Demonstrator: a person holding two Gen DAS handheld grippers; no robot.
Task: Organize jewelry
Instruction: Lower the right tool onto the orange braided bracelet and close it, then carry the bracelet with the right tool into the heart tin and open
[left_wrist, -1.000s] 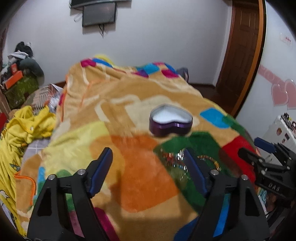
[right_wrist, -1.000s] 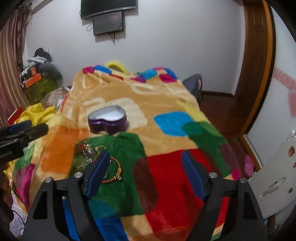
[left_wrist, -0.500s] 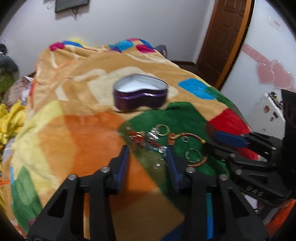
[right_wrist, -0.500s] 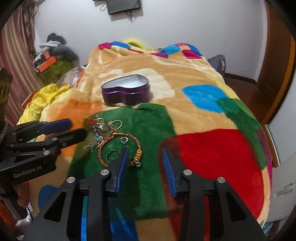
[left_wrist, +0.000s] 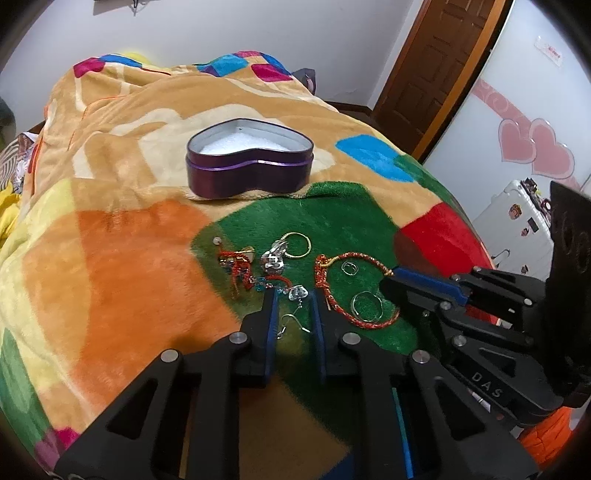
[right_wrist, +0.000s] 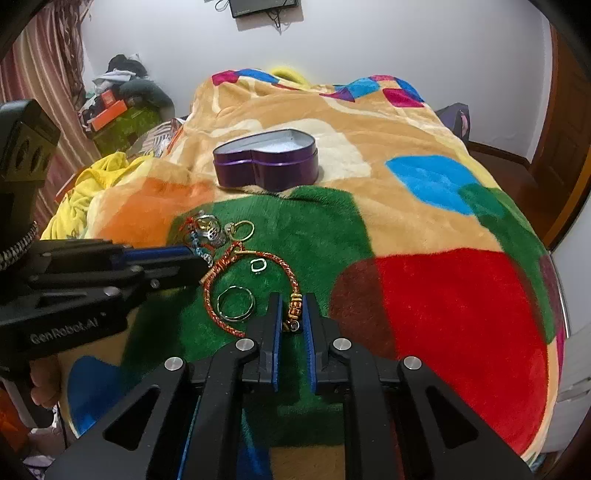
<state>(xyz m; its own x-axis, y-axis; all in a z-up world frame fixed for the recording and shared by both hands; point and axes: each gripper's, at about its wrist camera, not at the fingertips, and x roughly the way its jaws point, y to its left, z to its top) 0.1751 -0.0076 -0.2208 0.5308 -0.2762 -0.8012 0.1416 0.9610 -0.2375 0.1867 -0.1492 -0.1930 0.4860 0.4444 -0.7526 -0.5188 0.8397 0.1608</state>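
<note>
A purple heart-shaped tin (left_wrist: 249, 162) stands open on the blanket, white inside; it also shows in the right wrist view (right_wrist: 266, 162). Jewelry lies on the green patch: a red-and-gold braided bracelet (left_wrist: 332, 295) (right_wrist: 212, 299), silver rings (left_wrist: 366, 303) (right_wrist: 236, 301), a gold ring (left_wrist: 297, 244), red tasselled earrings (left_wrist: 238, 267) and a silver hook earring (left_wrist: 293, 318). My left gripper (left_wrist: 292, 295) is narrowly open, its jaws either side of the silver earring. My right gripper (right_wrist: 293, 301) is narrowly open, its jaws around the bracelet's gold bead clasp (right_wrist: 294, 308).
The colourful patchwork blanket (left_wrist: 129, 266) covers a bed. Yellow clothing (right_wrist: 79, 192) lies off its left side. A brown door (left_wrist: 439, 66) and a white case (left_wrist: 517, 221) stand to the right. A cluttered pile (right_wrist: 122, 99) sits at the far left wall.
Both grippers have moved down and forward to the jewelry and narrowed their jaws. The left now brackets the silver earring, the right the bracelet's clasp.
</note>
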